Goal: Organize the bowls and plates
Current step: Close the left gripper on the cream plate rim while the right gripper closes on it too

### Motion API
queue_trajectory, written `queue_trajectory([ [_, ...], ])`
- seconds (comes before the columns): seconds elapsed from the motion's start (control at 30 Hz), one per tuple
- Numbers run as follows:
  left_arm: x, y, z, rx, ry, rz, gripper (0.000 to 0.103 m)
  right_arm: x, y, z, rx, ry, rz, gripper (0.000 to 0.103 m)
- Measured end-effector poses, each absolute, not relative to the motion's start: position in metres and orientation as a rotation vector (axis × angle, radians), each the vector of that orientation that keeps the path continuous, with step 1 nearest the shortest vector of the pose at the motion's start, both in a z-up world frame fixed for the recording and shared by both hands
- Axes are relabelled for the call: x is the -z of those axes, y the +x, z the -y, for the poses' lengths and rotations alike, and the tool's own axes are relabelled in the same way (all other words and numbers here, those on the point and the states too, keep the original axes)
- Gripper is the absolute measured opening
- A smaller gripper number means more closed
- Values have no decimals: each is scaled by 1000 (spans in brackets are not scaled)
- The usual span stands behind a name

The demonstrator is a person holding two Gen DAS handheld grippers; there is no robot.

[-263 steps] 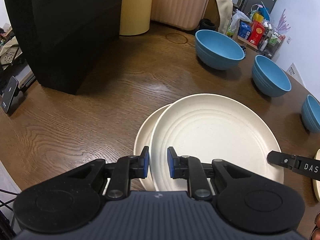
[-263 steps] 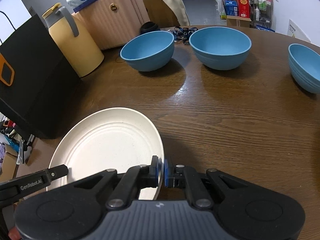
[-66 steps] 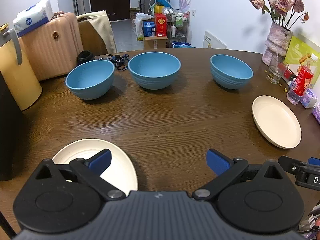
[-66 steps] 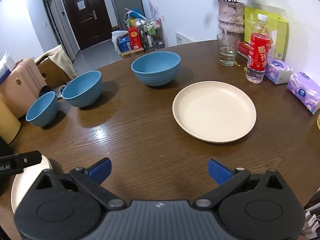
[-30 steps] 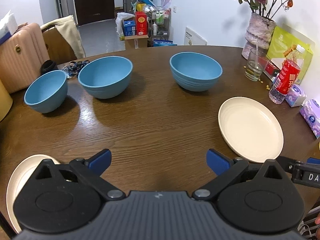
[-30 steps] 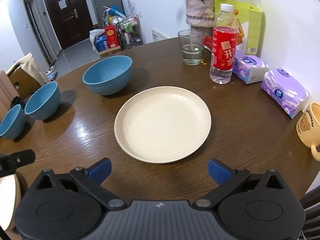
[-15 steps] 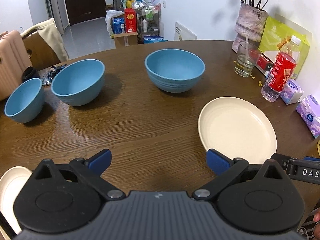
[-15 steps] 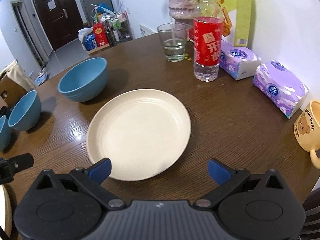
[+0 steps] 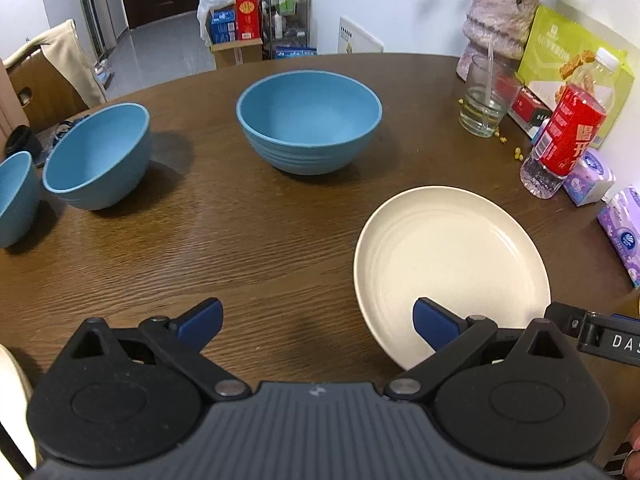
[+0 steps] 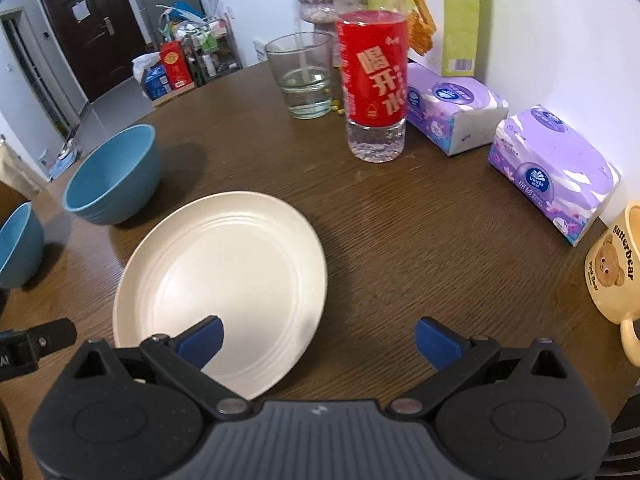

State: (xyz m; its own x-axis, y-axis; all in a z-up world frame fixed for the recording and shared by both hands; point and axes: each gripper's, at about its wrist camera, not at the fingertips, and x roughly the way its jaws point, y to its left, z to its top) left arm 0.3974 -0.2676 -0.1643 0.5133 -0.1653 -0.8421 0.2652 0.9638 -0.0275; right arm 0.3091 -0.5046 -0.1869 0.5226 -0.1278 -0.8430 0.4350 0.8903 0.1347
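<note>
Both the right hand-held gripper (image 10: 318,340) and left hand-held gripper (image 9: 316,318) are spread wide, empty. To lift the cream plate (image 10: 224,276), the right one should probably straddle its near rim, then pinch firmly before lifting off the desk (image 10: 420,240).

Left gripper (image 9: 316,318) and right gripper (image 10: 318,338) — jaws spread wide, both empty.

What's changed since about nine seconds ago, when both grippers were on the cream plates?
Both let go: the right gripper and left gripper are now open and have swung right, to the lone cream plate by the red-labelled bottle. The released plates sit at the far left edge. The three blue bowls, nearest, haven't moved.
</note>
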Motion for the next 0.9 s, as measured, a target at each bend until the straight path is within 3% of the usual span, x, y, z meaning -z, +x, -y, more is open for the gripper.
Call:
queue_trajectory([
  [0.4,186,427,294,237,87,-1069,103,200,339,535,287,395,-979,90],
  [0.5,192,433,297,228,79,-1085,102,204,347,540,293,392,-992,78],
  [0.7,202,441,302,212,72,-1114,85,213,356,545,284,389,-1012,59],
  [0.9,207,447,304,213,55,-1145,57,219,362,551,255,418,-1022,36],
])
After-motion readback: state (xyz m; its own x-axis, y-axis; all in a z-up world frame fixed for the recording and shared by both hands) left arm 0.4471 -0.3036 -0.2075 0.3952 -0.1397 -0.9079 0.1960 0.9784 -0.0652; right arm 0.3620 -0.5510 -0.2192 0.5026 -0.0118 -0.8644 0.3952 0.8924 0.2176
